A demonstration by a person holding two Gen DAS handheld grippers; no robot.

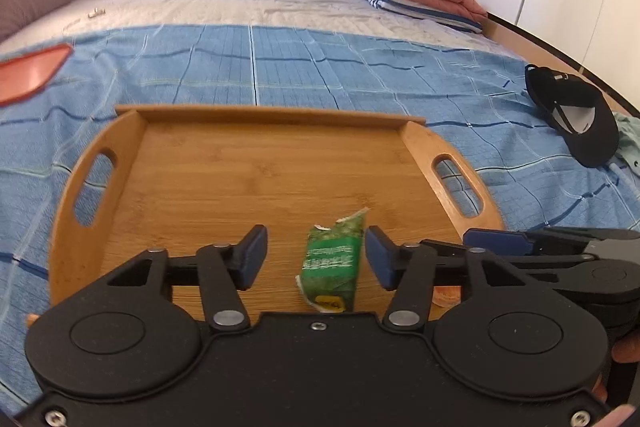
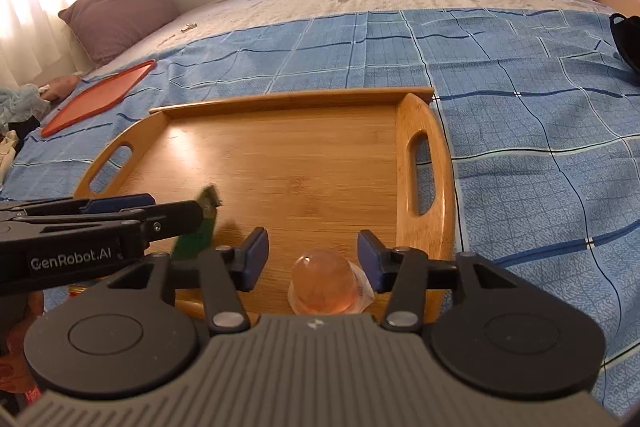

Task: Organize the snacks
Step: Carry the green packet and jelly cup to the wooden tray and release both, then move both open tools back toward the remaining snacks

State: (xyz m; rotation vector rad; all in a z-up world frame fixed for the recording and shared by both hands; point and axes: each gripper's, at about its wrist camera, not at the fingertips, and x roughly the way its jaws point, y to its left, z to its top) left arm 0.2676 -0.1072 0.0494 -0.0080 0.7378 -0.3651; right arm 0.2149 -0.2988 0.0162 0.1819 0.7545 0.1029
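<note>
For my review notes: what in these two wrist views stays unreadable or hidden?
- Green snack packet: print blurred in the left wrist view; mostly behind the left gripper's arm in the right wrist view.
- Jelly cup: base cut off by the right gripper's body.
- Black cap: cut by the frame edge.

One brand can be read plainly: "GenRobot.AI", in white letters on the black side of the left gripper [image 2: 208, 215], seen from the right wrist view. The green snack packet [image 1: 332, 267] on the wooden tray [image 1: 280, 115] carries print too — a paler green band across its middle with a line of white characters, and a yellow patch at its near end — but the characters are too small and blurred to make out. A small pale mark sits on the grey ribbed housing of the right gripper [image 2: 312, 259], near its front edge — a logo of some kind, not legible. Nothing else bears readable text.
</note>
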